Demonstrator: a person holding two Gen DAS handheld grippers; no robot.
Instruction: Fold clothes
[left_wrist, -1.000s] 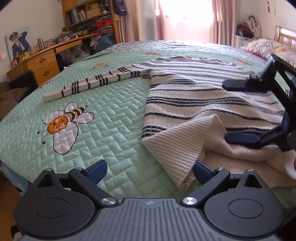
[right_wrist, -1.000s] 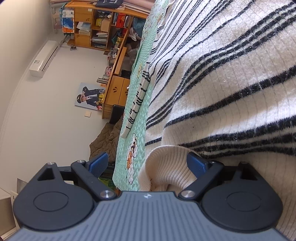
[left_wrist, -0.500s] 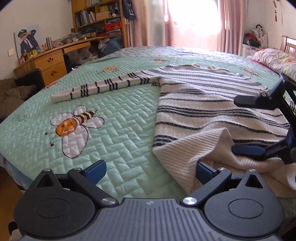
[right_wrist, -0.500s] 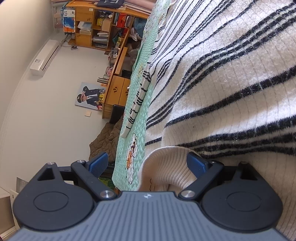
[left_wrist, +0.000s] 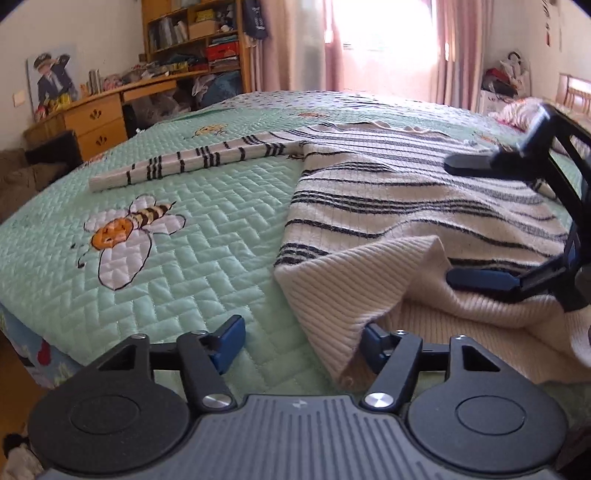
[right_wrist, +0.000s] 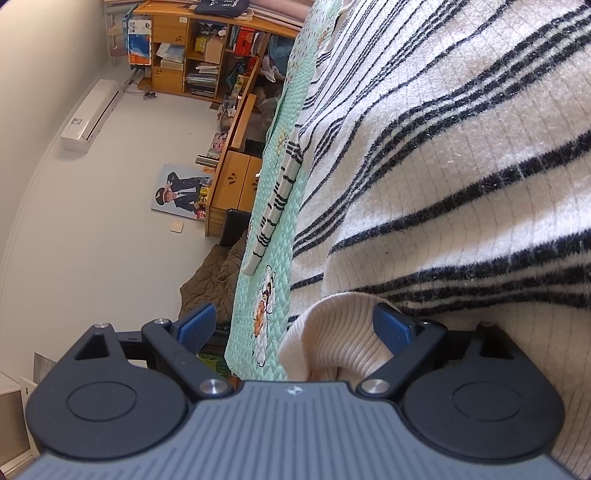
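Left gripper (left_wrist: 299, 341) jaws, just closing, not yet pinching cream black-striped knit sweater's (left_wrist: 388, 206) ribbed hem (left_wrist: 343, 291) between them; right gripper (right_wrist: 293, 326) jaws wide around hem fold. Seat hem deep before pinching.

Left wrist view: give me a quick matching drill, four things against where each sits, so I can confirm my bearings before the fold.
Things:
1. cream black-striped knit sweater
2. stitched orange bee patch
3. wooden desk with drawers
4. right gripper

Places:
A. against the wall, far left
B. right edge, over the sweater
C. spread on the green quilted bedspread, one sleeve out to the left
D. on the quilt, left of the sweater's hem

Pairs: 1-C, 2-D, 3-A, 4-B
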